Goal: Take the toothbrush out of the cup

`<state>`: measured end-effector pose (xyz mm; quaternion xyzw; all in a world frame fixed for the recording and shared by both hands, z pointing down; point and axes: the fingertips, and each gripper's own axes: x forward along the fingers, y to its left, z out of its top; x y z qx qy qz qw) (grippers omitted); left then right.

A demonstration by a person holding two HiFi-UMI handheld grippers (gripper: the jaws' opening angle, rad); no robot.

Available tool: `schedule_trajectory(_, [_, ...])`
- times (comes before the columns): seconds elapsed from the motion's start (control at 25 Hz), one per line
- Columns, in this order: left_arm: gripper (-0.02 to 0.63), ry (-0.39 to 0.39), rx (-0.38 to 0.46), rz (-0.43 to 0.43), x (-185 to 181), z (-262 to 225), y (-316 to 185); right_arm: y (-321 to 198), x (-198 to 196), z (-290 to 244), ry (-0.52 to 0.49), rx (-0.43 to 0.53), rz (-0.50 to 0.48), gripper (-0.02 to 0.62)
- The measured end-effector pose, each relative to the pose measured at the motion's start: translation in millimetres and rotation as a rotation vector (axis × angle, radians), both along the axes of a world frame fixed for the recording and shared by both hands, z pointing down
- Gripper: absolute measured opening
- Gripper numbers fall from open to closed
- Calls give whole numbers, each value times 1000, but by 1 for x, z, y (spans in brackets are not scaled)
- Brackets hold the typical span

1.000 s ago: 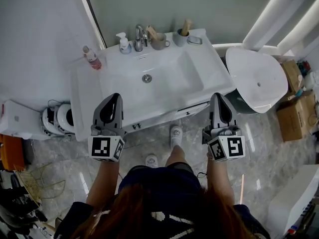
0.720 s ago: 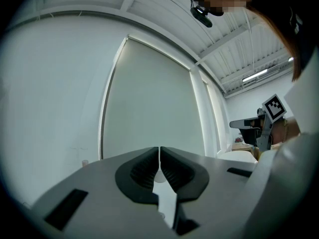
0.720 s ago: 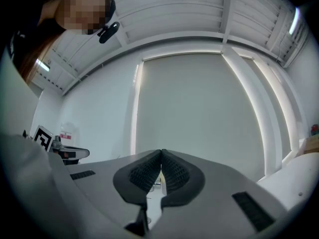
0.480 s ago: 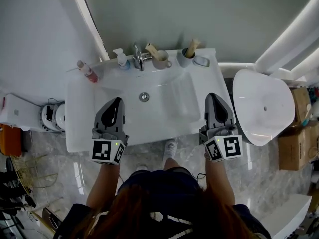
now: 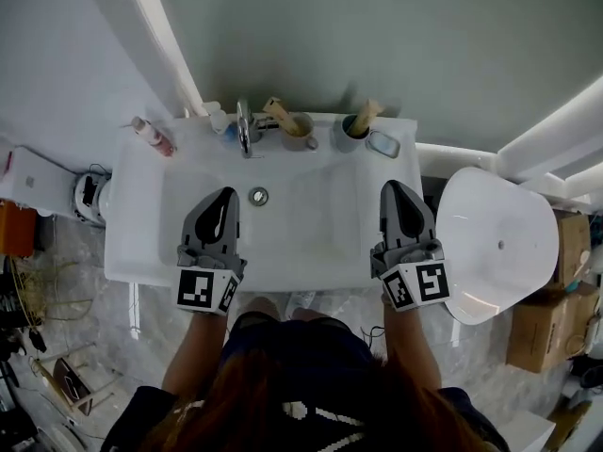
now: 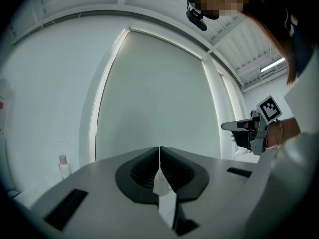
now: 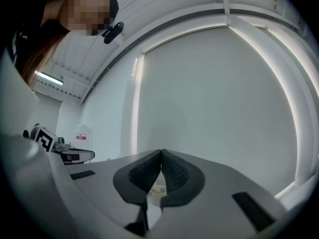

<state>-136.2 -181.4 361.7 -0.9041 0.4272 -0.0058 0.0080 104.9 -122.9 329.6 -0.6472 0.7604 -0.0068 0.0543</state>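
Both jaw pairs are pressed together, empty: left gripper (image 5: 224,196) and right gripper (image 5: 393,190) mid-frame over the sink (image 5: 316,219); toothbrush (image 5: 366,113) in grey cup (image 5: 349,132), upper centre.

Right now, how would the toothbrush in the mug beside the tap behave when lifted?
The toothbrush looks thin and straight, so probably stiff and light. It leans on the mug rim, so it should slide out freely, though a sideways pull might tip the mug.
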Motion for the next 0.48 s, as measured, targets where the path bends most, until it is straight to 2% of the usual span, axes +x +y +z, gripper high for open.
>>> schedule_trajectory(0.28, [26,-8,-25,-40,7,10,-16,-25,3,21,-39,-35,-44,15])
schedule_trajectory(0.48, [26,3,-20,-33,5,10,-31,-37,2,19,-38,-30,-31,15])
